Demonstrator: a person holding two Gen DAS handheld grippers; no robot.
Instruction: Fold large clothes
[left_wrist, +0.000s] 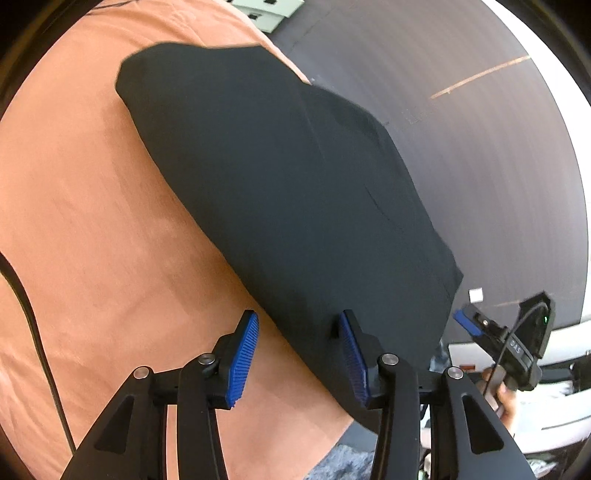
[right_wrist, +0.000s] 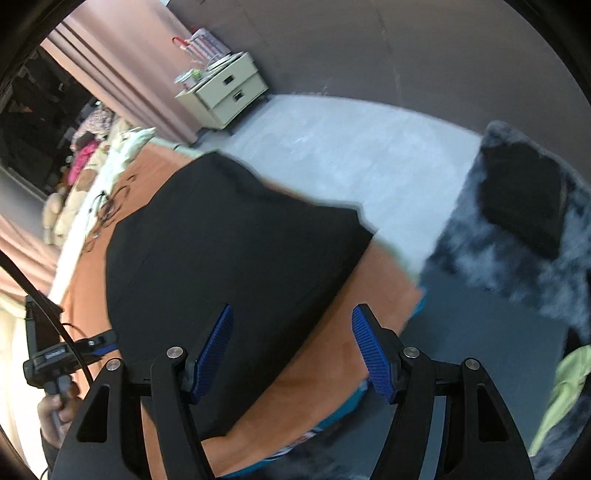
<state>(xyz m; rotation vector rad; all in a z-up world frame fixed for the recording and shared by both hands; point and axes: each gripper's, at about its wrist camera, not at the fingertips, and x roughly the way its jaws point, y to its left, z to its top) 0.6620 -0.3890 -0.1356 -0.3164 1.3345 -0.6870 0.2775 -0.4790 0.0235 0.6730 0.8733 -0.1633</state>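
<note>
1. Black garment (left_wrist: 280, 192) folded on orange bed sheet (left_wrist: 92, 221), far edge overhanging.
2. L gripper (left_wrist: 299, 354) & R gripper (right_wrist: 291, 350): part open, holding nothing.
3. Risk: overhang drags fold off bed; careless regrab bunches layers.

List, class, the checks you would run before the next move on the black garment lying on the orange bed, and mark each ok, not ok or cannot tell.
1. Left gripper jaws open, nothing clamped: ok.
2. Right gripper jaws open, nothing clamped: ok.
3. Black garment lies flat, no bunched folds: ok.
4. Garment fully on the orange bed: not ok, one side overhangs the edge.
5. Layers underneath aligned: cannot tell.
6. Black cable clear of the garment: ok.
</note>
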